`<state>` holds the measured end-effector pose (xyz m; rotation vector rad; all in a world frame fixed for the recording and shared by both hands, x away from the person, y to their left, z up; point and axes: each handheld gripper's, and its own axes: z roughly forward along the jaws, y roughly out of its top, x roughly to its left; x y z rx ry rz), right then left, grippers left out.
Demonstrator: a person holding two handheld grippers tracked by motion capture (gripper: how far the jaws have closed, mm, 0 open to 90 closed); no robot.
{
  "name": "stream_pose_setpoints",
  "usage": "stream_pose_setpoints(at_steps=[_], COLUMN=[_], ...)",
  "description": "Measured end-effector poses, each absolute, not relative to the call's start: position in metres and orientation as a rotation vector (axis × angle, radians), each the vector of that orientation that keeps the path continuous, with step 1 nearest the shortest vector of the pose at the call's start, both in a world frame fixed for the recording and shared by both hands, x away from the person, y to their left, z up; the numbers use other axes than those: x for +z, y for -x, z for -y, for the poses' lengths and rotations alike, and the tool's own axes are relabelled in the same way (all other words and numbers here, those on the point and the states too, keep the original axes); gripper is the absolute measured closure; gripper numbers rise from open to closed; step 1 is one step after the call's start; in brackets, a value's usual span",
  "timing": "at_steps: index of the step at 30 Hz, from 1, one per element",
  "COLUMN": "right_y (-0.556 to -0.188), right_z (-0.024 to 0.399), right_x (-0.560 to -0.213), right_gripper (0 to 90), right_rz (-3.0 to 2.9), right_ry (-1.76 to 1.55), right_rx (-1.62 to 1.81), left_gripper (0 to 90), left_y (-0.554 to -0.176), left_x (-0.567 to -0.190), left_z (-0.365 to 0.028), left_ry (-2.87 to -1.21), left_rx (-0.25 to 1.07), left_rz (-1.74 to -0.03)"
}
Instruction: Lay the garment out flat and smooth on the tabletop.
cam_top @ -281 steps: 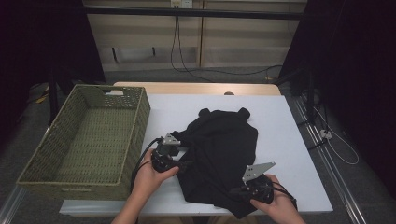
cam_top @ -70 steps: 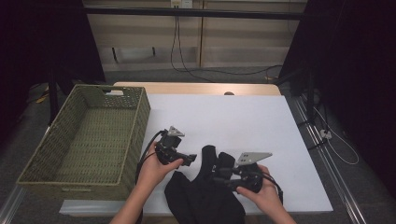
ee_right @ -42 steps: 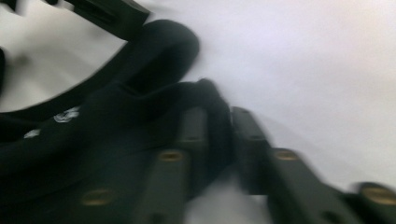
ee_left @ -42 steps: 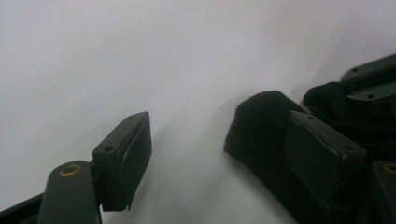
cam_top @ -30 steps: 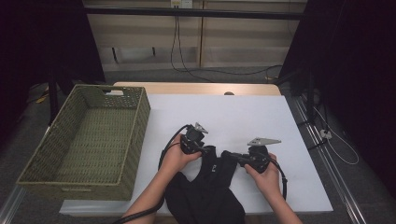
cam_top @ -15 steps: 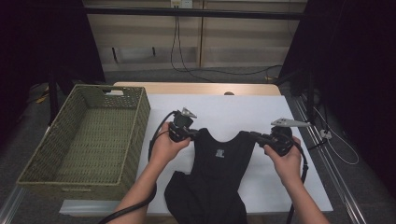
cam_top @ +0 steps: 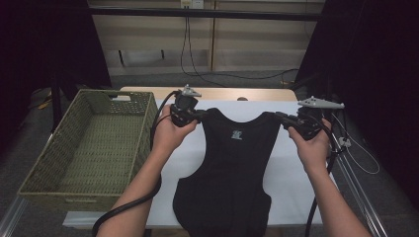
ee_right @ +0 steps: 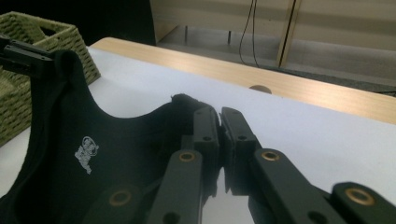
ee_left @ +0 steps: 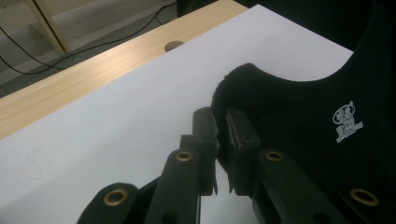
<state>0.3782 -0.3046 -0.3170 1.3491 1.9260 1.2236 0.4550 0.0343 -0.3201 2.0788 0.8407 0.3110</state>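
A black sleeveless top (cam_top: 232, 173) with a small white chest logo (cam_top: 237, 134) hangs spread between my two grippers, its lower part draping over the table's front edge. My left gripper (cam_top: 200, 114) is shut on the left shoulder strap; in the left gripper view the jaws (ee_left: 219, 123) pinch the strap's edge of the top (ee_left: 303, 116). My right gripper (cam_top: 279, 117) is shut on the right shoulder strap, and in the right gripper view it (ee_right: 219, 121) bites the fabric of the top (ee_right: 116, 154). Both shoulders sit at about the same height.
A green wicker basket (cam_top: 94, 143) stands at the table's left and also appears at the far left of the right gripper view (ee_right: 70, 42). The white table cover (cam_top: 296, 173) ends at a wooden strip (cam_top: 222, 93) with a round hole. Cables hang at the right edge.
Both hands have risen and moved apart, away from me. The top, bunched between them a second ago, is now stretched flat by its shoulders and lifted off the table.
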Motion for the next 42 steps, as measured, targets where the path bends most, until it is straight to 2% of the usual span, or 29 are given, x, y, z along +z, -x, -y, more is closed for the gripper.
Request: stream_pose_setpoints(at_steps=[16, 25, 32, 37, 38, 39, 40, 41, 42], right_y=[-0.403, -0.419, -0.46, -0.483, -0.491, -0.491, -0.496, -0.496, -0.494], right_z=[0.303, 0.308, 0.309, 0.309, 0.309, 0.309, 0.31, 0.31, 0.31], right_x=[-0.333, -0.333, -0.307, -0.305, -0.313, -0.313, -0.329, -0.329, -0.344], right_gripper=[86.0, 86.5, 88.6, 88.4, 82.6, 82.6, 65.7, 65.7, 56.4], right_rz=[-1.954, -1.943, -1.93, -1.871, -1.845, -1.845, -1.849, -1.849, -1.884], right_ry=[-1.369, -1.381, -1.377, -1.429, -1.46, -1.46, -1.501, -1.501, -1.515], right_rx=[1.192, 1.178, 1.078, 1.032, 1.044, 1.044, 1.029, 1.029, 1.032], left_gripper=[83.8, 85.5, 86.7, 86.3, 84.9, 80.7, 74.7, 70.1, 60.5], left_y=[-0.479, -0.493, -0.525, -0.547, -0.555, -0.555, -0.555, -0.555, -0.552], left_x=[-0.33, -0.321, -0.297, -0.303, -0.318, -0.318, -0.335, -0.335, -0.351], left_z=[-0.028, -0.027, -0.017, -0.01, -0.006, -0.006, -0.004, -0.004, -0.003], left_ry=[-2.096, -2.091, -2.108, -2.117, -2.159, -2.159, -2.174, -2.174, -2.186], left_rx=[0.259, 0.301, 0.339, 0.314, 0.273, 0.273, 0.253, 0.253, 0.214], left_rz=[-0.888, -0.891, -0.921, -0.981, -1.012, -1.012, -1.023, -1.023, -1.033])
